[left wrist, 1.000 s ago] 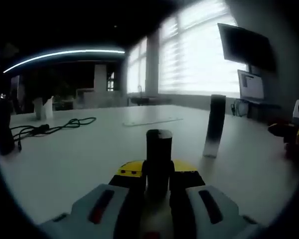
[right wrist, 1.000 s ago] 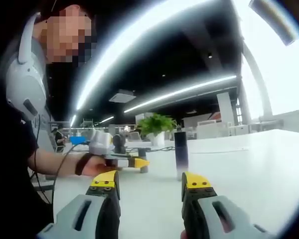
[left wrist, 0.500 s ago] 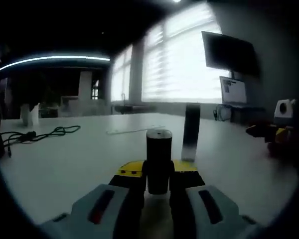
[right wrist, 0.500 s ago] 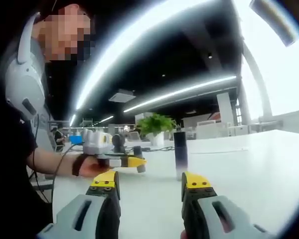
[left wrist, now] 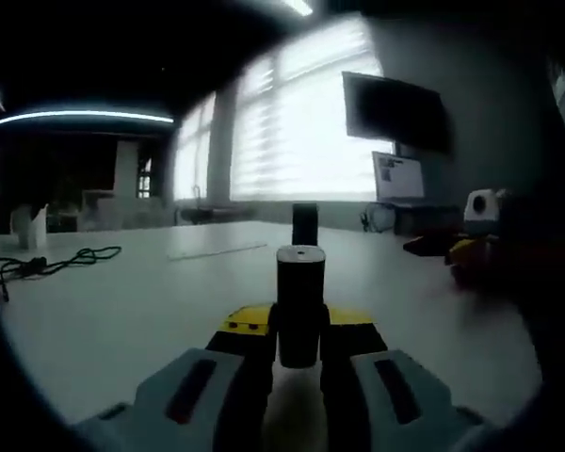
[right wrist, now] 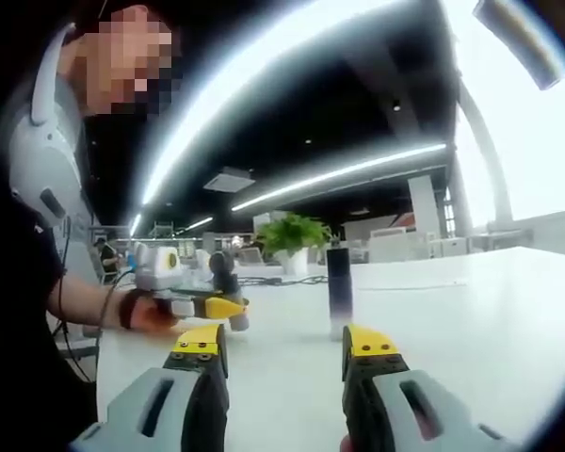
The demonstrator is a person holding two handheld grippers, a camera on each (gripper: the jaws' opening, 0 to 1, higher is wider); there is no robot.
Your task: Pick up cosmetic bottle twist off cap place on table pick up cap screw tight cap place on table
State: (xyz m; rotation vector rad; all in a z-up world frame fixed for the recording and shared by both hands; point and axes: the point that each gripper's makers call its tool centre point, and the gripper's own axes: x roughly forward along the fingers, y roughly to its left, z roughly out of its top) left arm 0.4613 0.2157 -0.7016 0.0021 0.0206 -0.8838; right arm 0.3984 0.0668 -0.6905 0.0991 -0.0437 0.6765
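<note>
The left tongs hold a short dark cylinder, the cap, upright between yellow-tipped black jaws closed against its sides; its top face is flat and catches a pale sheen, the wall smooth and matt. The grey moulded shells behind the jaws look like hard plastic. Straight beyond the cap, further out on the smooth white table, stands the bottle, a slim straight-sided column, dark above. To the right of these tongs, at the table edge, the right tongs show as a yellow and pale shape. A black cable lies coiled off to the left. In the right gripper view the right tongs stand wide apart with nothing between them. The bottle is just beyond the right-hand jaw, upright, black on top shading to frosted grey below, not touching it. To the left of these jaws the left tongs are seen side-on in the person's hand, the cap at their tip. A leafy plant stands far behind. Against half a second ago, the left tongs have drawn away from the bottle toward the person, and in their own view the bottle has swung from right of the cap to directly behind it.
</note>
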